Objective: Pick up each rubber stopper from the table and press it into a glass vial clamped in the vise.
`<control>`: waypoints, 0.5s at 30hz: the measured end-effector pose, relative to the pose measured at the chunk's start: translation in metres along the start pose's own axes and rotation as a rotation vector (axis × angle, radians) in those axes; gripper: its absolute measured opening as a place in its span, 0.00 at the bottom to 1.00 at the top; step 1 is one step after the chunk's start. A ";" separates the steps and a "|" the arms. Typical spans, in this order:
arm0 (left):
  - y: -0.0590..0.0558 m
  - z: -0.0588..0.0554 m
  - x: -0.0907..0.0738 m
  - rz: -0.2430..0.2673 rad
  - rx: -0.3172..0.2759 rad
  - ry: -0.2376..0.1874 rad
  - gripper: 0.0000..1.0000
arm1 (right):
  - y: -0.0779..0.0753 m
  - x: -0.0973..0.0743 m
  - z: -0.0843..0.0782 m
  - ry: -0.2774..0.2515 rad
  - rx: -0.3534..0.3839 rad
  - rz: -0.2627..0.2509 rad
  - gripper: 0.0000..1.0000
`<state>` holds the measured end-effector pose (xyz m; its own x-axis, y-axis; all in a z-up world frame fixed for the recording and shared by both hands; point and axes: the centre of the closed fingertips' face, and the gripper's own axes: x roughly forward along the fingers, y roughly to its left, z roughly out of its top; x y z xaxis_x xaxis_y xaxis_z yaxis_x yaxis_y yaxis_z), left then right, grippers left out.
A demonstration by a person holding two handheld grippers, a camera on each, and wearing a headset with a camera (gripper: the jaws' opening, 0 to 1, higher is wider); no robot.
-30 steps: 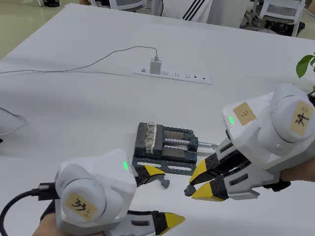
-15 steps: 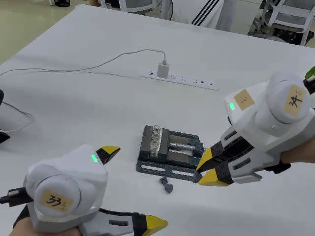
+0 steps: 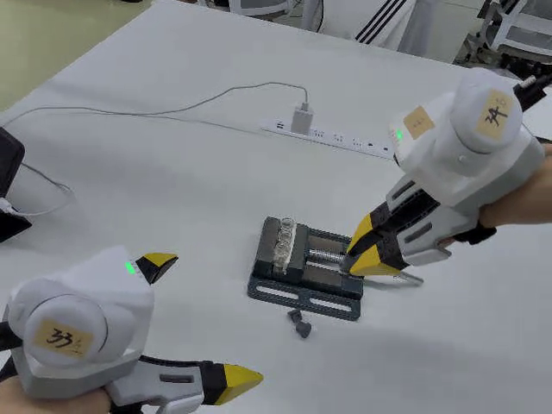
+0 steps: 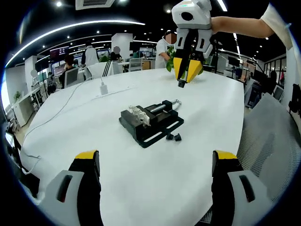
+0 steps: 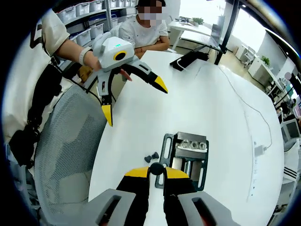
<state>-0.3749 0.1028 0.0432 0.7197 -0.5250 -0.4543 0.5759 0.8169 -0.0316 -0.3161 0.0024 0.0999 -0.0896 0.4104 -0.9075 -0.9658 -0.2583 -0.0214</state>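
- The right tool was clenched on a small dark rubber stopper, pinched at its tips above the dark metal vise.
- The left tool hung released, jaws wide, holding nothing.
- On the white desk lay two more dark stoppers, just beside the vise.
- They looked light, soft and grippy, best pinched across the wide head.
- In the vise stood clear glass vials, upright in a row. They looked fragile, and their mouths seemed open.
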 end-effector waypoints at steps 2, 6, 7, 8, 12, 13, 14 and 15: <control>0.001 -0.002 0.000 0.007 -0.004 0.001 0.99 | -0.008 0.000 0.003 0.013 -0.016 -0.005 0.06; -0.001 -0.006 -0.001 0.012 -0.013 0.005 0.99 | -0.026 0.002 0.007 0.032 -0.041 -0.007 0.06; -0.001 -0.006 -0.001 0.012 -0.015 0.006 0.99 | -0.029 0.002 0.008 0.035 -0.044 -0.008 0.06; -0.001 -0.007 -0.001 0.016 -0.017 0.005 0.99 | -0.033 0.003 0.009 0.039 -0.050 -0.007 0.06; 0.000 -0.009 -0.003 0.025 -0.026 0.007 0.99 | -0.042 0.007 0.014 0.051 -0.068 -0.005 0.06; 0.001 -0.010 -0.004 0.028 -0.028 0.008 0.99 | -0.046 0.008 0.015 0.057 -0.078 -0.007 0.06; 0.001 -0.010 -0.004 0.030 -0.029 0.009 0.99 | -0.048 0.009 0.015 0.062 -0.081 -0.006 0.06; 0.002 -0.011 -0.004 0.032 -0.029 0.011 0.99 | -0.051 0.010 0.015 0.064 -0.085 -0.008 0.05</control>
<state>-0.3811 0.1093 0.0357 0.7331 -0.4965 -0.4648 0.5415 0.8396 -0.0428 -0.2714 0.0329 0.0984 -0.0643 0.3570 -0.9319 -0.9421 -0.3296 -0.0613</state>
